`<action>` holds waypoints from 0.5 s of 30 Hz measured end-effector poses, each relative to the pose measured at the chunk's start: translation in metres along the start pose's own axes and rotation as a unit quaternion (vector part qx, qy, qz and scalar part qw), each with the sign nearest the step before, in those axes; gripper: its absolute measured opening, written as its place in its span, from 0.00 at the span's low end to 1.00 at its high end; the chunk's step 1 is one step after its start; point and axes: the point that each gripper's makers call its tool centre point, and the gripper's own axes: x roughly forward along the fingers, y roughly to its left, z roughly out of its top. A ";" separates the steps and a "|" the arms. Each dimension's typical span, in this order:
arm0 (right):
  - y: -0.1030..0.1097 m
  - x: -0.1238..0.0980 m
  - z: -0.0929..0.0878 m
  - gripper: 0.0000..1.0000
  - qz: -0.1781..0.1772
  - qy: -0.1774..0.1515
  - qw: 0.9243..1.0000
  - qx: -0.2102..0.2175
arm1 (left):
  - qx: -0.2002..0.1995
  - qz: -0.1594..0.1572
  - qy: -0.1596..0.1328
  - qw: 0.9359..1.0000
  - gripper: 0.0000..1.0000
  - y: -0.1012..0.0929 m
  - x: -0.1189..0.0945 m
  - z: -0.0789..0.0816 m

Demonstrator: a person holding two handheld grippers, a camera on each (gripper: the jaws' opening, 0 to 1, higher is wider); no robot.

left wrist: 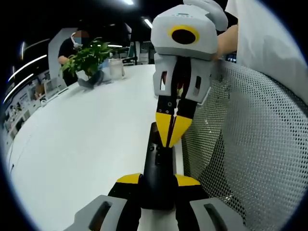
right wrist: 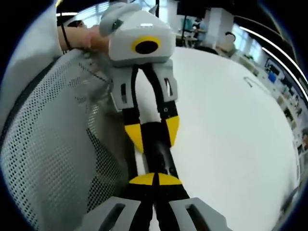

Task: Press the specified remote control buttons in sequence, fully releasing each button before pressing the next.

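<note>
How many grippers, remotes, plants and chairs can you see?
Grippers: 2, the left gripper and the right gripper
Black remote control: 1
Potted plant: 1
Mesh chair: 1
Total: 5

One remote control (left wrist: 158,168), two grippers (left wrist: 157,180) (left wrist: 172,130), one potted plant (left wrist: 89,62), one mesh chair (left wrist: 250,144), one white bench (left wrist: 82,144).

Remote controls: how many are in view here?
1: a black remote control, clamped by the left gripper beside the mesh chair back, the right gripper shut above it.
</note>
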 end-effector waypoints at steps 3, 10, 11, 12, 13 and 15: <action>0.000 0.000 0.000 0.00 0.003 0.003 1.000 -0.002 | 0.001 0.000 0.000 1.000 0.25 0.000 0.000 0.000; 0.004 0.004 0.001 0.00 0.010 0.017 0.999 -0.030 | 0.002 -0.001 0.001 1.000 0.25 0.000 0.000 0.000; 0.004 0.004 0.001 0.00 0.011 0.018 0.999 -0.031 | 0.003 -0.001 0.001 1.000 0.25 0.000 0.000 0.000; 0.004 0.004 0.000 0.00 0.014 0.019 0.999 -0.030 | 0.003 -0.002 0.001 1.000 0.25 0.000 0.000 0.000; 0.004 0.004 0.000 0.00 0.016 0.019 0.999 -0.028 | 0.003 -0.002 0.001 1.000 0.25 0.000 0.000 0.000; 0.003 0.004 0.000 0.00 0.018 0.019 0.999 -0.025 | 0.004 -0.003 0.001 1.000 0.25 0.000 0.000 0.000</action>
